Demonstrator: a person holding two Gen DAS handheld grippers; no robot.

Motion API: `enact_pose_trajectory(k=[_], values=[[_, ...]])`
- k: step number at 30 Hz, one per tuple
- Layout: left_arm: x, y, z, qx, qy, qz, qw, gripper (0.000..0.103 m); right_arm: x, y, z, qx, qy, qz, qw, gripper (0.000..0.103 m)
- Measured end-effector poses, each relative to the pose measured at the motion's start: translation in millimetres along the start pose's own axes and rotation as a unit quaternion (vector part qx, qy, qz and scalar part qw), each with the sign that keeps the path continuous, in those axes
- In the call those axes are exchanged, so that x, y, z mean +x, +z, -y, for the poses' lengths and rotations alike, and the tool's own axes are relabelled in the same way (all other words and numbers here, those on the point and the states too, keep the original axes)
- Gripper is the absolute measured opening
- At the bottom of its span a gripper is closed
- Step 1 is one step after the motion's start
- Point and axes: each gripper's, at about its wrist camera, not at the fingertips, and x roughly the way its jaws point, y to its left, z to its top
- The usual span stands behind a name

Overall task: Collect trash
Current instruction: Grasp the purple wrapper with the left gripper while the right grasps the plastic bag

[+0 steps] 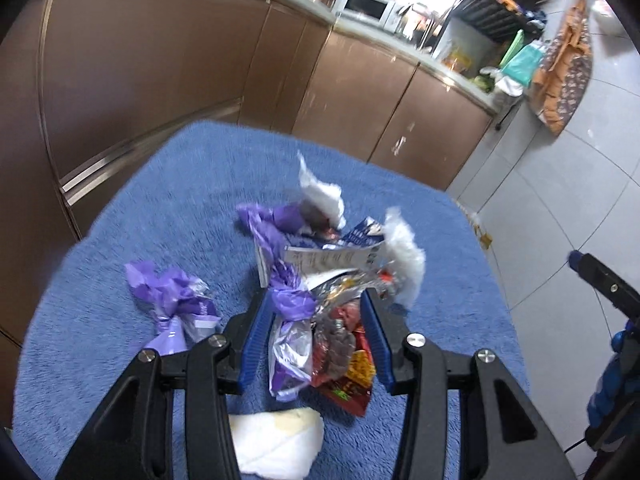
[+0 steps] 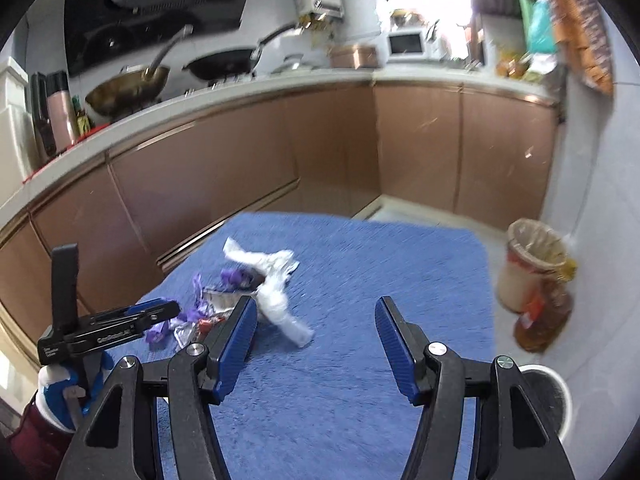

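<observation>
a crumpled white tissue (image 1: 276, 446) lies nearest, under the left hand-held gripper (image 1: 316, 330). left to right on the blue towel-covered surface (image 1: 120, 360): a purple wrapper (image 1: 176, 300), then the pile of snack wrappers (image 1: 324, 344) bracketed by the half-open blue pads, lying lengthwise between them; whether they pinch it i cannot tell. the right hand-held gripper (image 2: 316, 334) gapes wide, holding nothing; the lined bin (image 2: 532, 272) stands on the floor to its right.

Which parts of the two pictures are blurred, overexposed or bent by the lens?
Left wrist view: the crumpled white tissue and purple plastic wrappers are motion-smeared; the brown cabinet fronts bow.
Right wrist view: the window is blown out; the lined waste bin is blurred; the blue fuzzy cloth streaks.
</observation>
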Motion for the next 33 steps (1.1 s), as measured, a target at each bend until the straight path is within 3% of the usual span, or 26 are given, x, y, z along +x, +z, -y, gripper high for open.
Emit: enact_pose_trajectory(k=[5,10,19,23,33], values=[[29,2,-11,-0.028,-0.007,-0.038,0.9989,0.043,70,0,-6,0.012,0.045,-0.057,0.997,0.059],[41,0,-21,-0.045,0.000,-0.051,0.9977,0.041,120,2,-17,0.013,0.081,-0.099,0.992,0.059],[50,-1,-20,-0.052,0.002,-0.055,0.9971,0.032,175,-1,-20,0.030,0.090,-0.140,0.986,0.057],[40,-3,-17,-0.054,0.004,-0.039,0.9978,0.031,184,-3,-14,0.040,0.099,-0.158,0.982,0.031],[-14,-5,-1,-0.039,0.005,0.012,0.9992,0.030,126,0,-8,0.033,0.098,-0.111,0.988,0.030]])
